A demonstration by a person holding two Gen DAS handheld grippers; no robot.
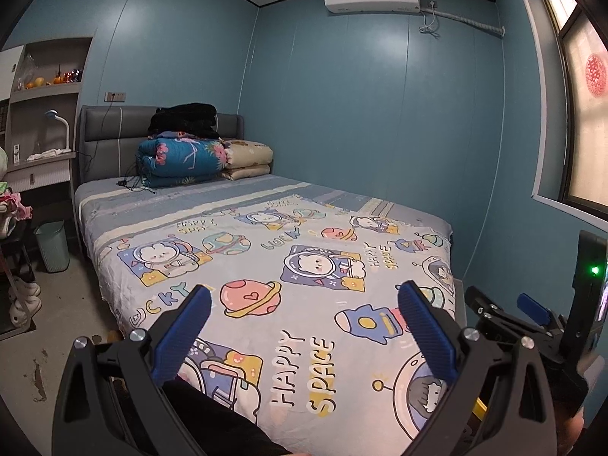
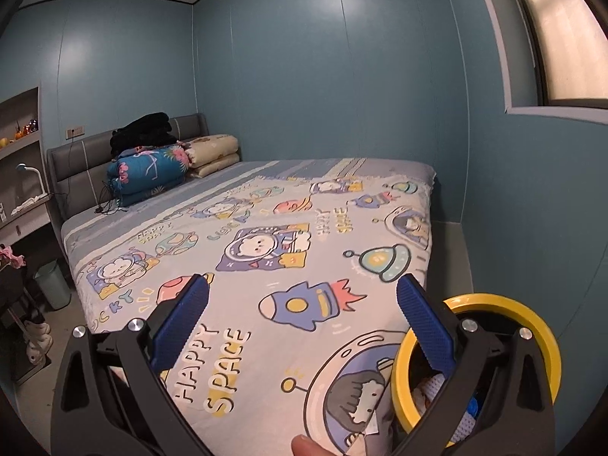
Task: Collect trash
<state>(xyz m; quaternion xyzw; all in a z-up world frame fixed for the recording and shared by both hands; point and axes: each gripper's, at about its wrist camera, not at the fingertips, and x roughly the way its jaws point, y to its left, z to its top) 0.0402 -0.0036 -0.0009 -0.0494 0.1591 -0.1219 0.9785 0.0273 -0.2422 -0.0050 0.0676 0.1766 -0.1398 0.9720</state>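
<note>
Wide, flat stretch of cartoon space-print bedspread [image 1: 304, 266] lying bare ahead, open to approach from the foot end. Far end blocked by a stack of folded quilts, blue floral and beige [image 1: 182, 159], topped with black clothing and set against the grey padded headboard [image 1: 114, 125]. Narrow strip of floor along the bed's left side, with a pale green ribbed plastic bin [image 1: 53, 245] standing in it. Bed's right edge close to the blue wall [image 1: 380, 114]. Yellow-rimmed round bin [image 2: 547, 338] at lower right, just beside the bed corner.
</note>
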